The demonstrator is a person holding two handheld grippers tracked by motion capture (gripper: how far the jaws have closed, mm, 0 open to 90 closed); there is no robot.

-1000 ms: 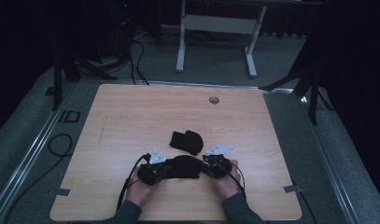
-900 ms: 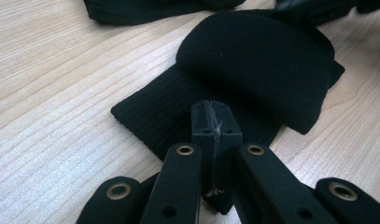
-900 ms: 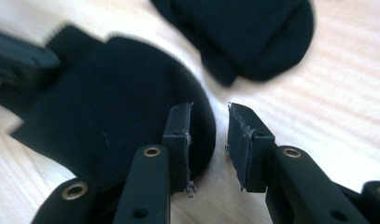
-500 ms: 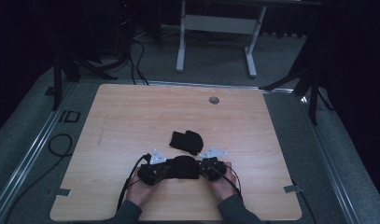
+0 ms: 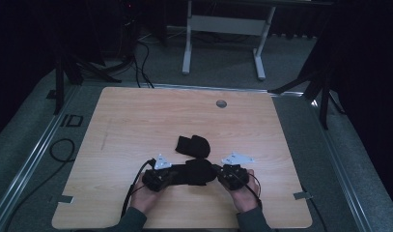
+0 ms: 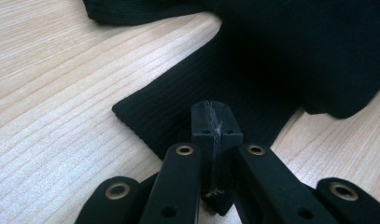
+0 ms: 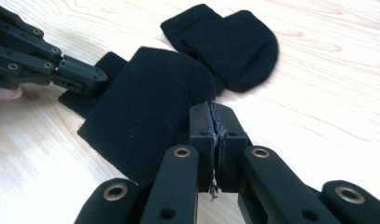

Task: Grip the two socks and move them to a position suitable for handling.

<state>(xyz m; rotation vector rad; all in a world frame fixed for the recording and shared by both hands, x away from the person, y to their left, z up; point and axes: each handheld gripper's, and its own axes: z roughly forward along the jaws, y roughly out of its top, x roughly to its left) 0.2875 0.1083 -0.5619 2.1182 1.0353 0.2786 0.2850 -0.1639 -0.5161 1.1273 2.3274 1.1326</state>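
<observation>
A black sock (image 5: pixel 199 171) lies near the front edge of the wooden table (image 5: pixel 136 121), between my two grippers. My left gripper (image 5: pixel 177 175) is shut, and its tips (image 6: pixel 214 116) rest on the sock's ribbed cuff (image 6: pixel 169 107), which runs flat under them. My right gripper (image 5: pixel 217 173) is shut on the sock's other end (image 7: pixel 145 102), whose edge rises to the pads (image 7: pixel 218 119). In the right gripper view the left gripper (image 7: pixel 92 77) lies across the cuff. A second black sock (image 5: pixel 193 145), folded over, sits just behind the first.
A round grommet (image 5: pixel 221 103) sits near the table's far edge. A white desk frame (image 5: pixel 223 24) and dark stands rise beyond the table. A cable (image 5: pixel 59 150) loops on the floor to the left.
My right hand has shifted a little to the right and risen, taking the sock's end with it. The left hand and the folded sock have stayed put.
</observation>
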